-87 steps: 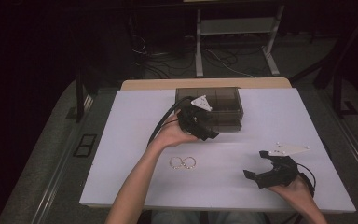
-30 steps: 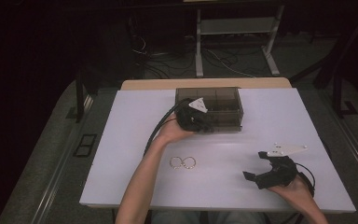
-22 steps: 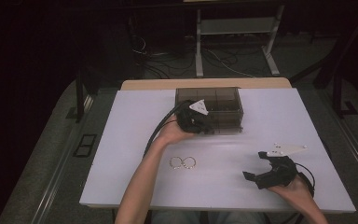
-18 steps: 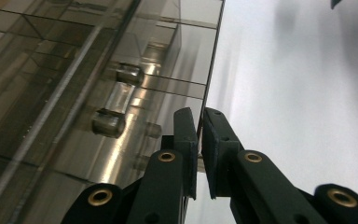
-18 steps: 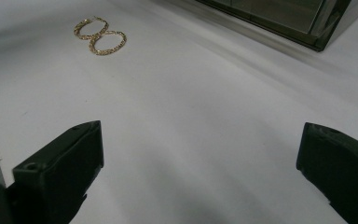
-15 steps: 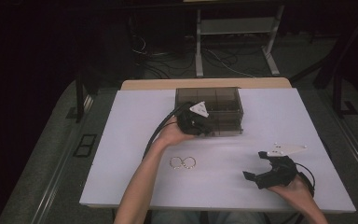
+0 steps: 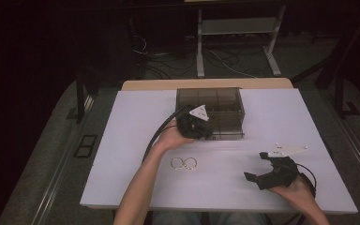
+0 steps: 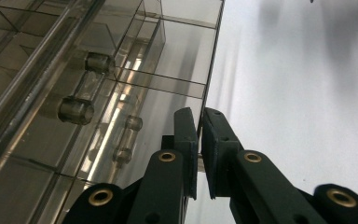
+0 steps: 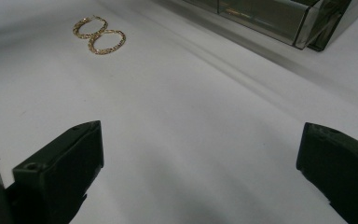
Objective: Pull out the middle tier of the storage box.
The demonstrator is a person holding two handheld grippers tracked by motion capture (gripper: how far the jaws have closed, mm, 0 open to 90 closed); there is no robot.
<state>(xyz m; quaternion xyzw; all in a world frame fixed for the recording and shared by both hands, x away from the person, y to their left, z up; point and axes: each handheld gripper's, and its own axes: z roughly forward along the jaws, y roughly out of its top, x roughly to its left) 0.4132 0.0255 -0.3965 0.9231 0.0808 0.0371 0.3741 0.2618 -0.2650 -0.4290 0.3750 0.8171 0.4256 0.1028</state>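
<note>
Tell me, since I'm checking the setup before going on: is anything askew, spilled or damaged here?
Nothing stands out. The smoky clear box sits square and intact on the table, and the two gold hoop earrings lie flat, side by side, in front of it.

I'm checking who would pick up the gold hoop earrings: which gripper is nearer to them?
Left, narrowly. The left gripper is at the smoky box, just beyond the earrings. The right gripper rests farther off to their right, jaws open toward them.
</note>
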